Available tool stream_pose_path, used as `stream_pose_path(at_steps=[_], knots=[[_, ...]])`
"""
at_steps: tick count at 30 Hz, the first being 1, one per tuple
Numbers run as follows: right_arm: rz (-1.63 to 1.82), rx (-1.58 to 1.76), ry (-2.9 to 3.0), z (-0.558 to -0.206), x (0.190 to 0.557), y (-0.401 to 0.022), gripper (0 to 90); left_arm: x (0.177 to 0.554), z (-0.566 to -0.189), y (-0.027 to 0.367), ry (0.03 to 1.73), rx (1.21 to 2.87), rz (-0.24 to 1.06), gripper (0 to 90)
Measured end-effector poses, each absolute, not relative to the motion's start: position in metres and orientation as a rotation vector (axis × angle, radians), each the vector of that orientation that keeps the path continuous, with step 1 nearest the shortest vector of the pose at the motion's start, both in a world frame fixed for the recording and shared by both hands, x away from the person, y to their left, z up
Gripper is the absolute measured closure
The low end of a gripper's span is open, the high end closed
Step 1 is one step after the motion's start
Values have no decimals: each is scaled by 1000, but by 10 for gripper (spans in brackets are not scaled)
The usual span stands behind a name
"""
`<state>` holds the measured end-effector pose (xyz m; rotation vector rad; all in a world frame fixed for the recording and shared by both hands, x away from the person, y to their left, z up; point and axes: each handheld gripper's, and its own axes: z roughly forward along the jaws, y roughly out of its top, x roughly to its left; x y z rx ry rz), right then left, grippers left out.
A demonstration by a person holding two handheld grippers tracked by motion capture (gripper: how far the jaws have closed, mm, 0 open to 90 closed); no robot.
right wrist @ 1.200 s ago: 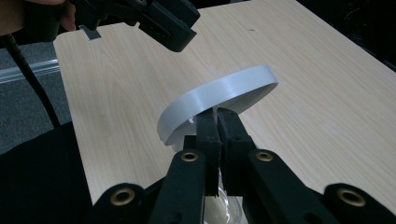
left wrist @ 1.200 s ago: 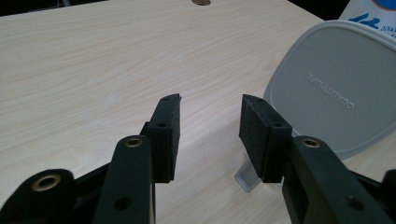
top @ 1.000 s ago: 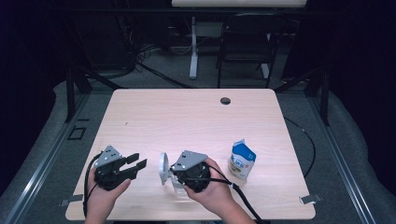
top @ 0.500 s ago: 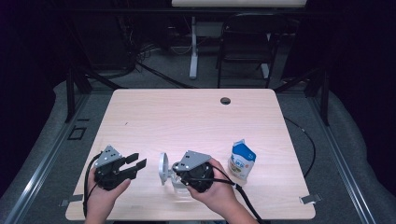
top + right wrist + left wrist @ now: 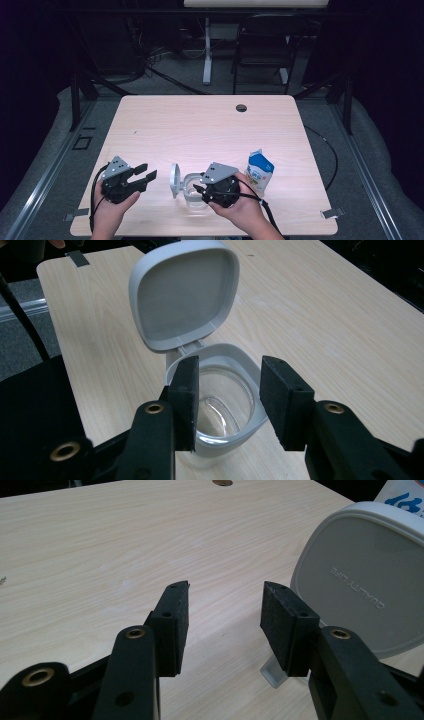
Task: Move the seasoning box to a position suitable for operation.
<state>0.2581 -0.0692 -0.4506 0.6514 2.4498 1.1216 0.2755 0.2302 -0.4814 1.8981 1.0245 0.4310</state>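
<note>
A clear plastic container stands near the table's front edge, its grey hinged lid swung up and open on its left. My right gripper hovers just over the container's mouth. In the right gripper view its jaws have just been opening and now stand apart above the rim, pressing on nothing, with the lid upright behind. My left gripper sits left of the lid. Its jaws have also just been opening, with bare table between them and the lid's outer face close on their right.
A blue and white pouch stands upright just right of the right hand, its top also peeking over the lid. The wooden table has a small cable hole at its far edge. Chairs and table legs stand beyond.
The right gripper has drawn back slightly to the right from the container. The lid stays up. The left gripper has kept its place.
</note>
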Motion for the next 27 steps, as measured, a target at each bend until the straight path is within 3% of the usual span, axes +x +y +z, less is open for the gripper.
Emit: stream_pose_path(at_steps=[27], knots=[[1175, 728, 2360, -461, 240, -116, 551, 276, -483, 233, 1030, 1889, 421, 544]])
